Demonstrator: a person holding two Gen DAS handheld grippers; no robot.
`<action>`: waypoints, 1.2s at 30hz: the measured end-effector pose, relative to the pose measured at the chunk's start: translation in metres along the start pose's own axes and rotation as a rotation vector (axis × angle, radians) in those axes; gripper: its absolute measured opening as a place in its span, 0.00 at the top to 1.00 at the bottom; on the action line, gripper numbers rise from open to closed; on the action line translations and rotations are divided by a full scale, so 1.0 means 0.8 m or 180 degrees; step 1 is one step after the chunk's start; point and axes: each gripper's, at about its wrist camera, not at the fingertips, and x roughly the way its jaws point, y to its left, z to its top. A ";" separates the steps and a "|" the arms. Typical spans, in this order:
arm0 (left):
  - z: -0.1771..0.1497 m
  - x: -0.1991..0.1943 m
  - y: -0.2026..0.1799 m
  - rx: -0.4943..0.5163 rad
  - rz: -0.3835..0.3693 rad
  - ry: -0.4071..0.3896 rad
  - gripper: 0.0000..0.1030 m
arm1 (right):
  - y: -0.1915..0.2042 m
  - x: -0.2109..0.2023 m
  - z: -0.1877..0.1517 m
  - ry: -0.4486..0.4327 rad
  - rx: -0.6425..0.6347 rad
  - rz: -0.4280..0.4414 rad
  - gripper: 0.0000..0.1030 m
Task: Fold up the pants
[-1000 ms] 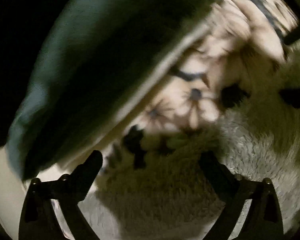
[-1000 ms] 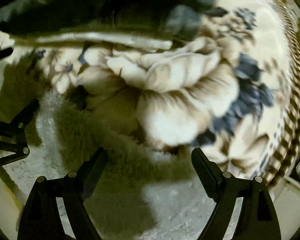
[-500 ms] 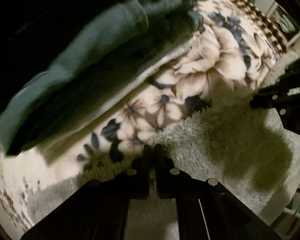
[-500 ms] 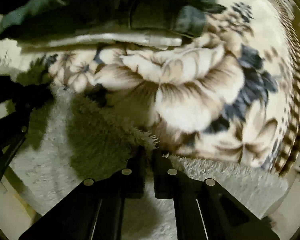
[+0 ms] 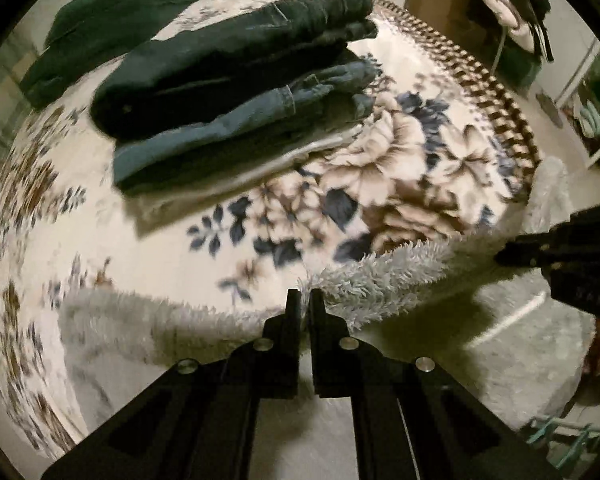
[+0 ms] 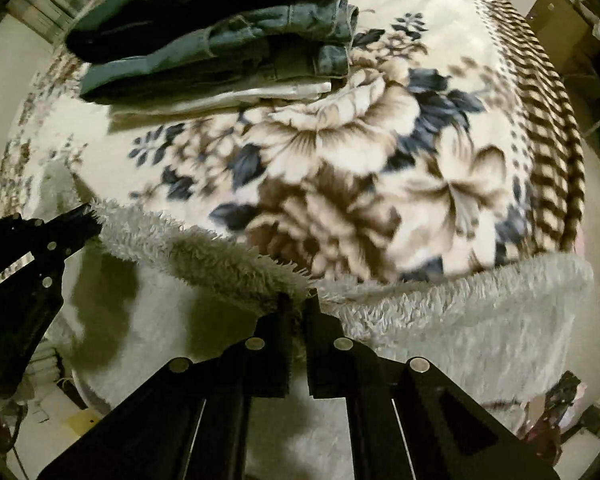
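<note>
With both jaws clamped, each tool (image 5: 305,294) (image 6: 296,298) pinches fuzzy pants (image 6: 480,320) (grey).

Fluffy garment (image 5: 380,280) showing pale grey-white, shaggy pile. Blanket (image 5: 148,240) showing cream ground with brown and tan flowers, slate-blue leaves, and a brown-and-cream striped border (image 5: 496,92). Stack of folded pants (image 5: 236,92) running dark green-black on top, faded blue denim in the middle, cream at the bottom. Both grippers (image 5: 305,296) (image 6: 295,300) showing matte black with silver rivets.
</note>
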 end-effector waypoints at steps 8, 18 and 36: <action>-0.110 -0.052 -0.034 -0.0446 -0.0077 0.0079 0.98 | 0.030 -0.013 -0.122 0.0015 -0.0049 0.0127 0.95; -0.253 0.053 -0.074 -0.0770 -0.0203 0.0908 0.98 | 0.033 0.095 -0.276 0.0788 0.0109 0.0235 0.95; -0.080 0.064 -0.127 -0.0782 0.0216 0.0436 0.20 | -0.191 -0.006 -0.235 -0.0009 0.1766 -0.0389 0.22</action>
